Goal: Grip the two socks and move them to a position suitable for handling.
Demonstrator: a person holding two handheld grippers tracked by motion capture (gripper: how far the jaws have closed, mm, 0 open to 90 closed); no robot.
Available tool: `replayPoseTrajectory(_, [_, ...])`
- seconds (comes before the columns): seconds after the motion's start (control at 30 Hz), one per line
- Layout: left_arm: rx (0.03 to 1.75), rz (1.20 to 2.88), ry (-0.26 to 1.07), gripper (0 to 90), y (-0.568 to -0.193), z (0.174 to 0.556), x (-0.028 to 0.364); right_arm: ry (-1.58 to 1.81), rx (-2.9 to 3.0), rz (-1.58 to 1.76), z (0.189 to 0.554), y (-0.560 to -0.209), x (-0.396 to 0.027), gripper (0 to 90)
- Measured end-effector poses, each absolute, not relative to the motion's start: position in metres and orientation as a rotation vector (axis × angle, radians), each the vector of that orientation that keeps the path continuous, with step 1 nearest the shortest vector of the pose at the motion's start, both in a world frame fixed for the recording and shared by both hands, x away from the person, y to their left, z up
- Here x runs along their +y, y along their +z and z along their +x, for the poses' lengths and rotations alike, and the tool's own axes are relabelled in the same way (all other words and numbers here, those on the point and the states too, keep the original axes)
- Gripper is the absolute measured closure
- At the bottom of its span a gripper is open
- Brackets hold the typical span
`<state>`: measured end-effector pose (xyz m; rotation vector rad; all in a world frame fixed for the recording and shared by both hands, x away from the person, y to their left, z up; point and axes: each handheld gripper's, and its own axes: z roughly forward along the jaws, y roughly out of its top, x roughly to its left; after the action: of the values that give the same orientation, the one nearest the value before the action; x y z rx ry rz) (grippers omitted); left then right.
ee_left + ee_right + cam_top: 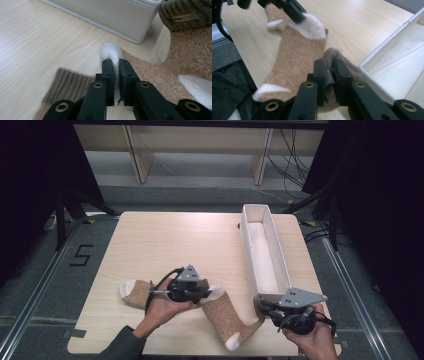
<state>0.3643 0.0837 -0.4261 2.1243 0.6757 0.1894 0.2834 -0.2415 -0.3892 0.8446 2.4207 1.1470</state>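
Note:
A tan speckled sock (222, 315) with white toe and heel lies bent across the table's front. My left gripper (207, 292) is shut on its white toe (111, 52), pinched between the jaws. At the front right, my right gripper (262, 309) is shut on the sock's brown ribbed cuff (337, 57), just beside the near end of the white box. In the right gripper view the left gripper (294, 12) shows at the top, holding the toe (312, 27) clear of the wood. A second matching sock (134, 294) lies flat under the left hand, its ribbed cuff (67, 85) below the left jaws.
A long, narrow white box (262, 250) runs front to back on the right side of the light wooden table (170, 240). Its near end wall (112, 17) stands close behind the held sock. Shelving legs and cables lie on the floor beyond the table.

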Motion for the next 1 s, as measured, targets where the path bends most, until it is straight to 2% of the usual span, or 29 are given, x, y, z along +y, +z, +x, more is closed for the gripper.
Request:
replayPoseTrajectory(0.23, [0.763, 2.028, 0.263, 83.6, -0.416, 0.352, 0.139, 1.148, 2.459, 0.815, 0.297, -0.39, -0.221, 82.4])
replayPoseTrajectory(0.5, [0.872, 1.981, 0.277, 83.5, -0.44, 0.334, 0.189, 1.103, 2.514, 0.762, 0.324, -0.402, -0.187, 82.8])
replayPoseTrajectory(0.8, [0.917, 1.932, 0.246, 83.4, -0.455, 0.305, 0.215, 1.065, 2.543, 0.785, 0.32, -0.419, -0.19, 89.1])
replayPoseTrajectory(1.0, [0.923, 1.934, 0.228, 83.1, -0.463, 0.293, 0.219, 1.037, 2.555, 0.835, 0.309, -0.431, -0.197, 89.2])
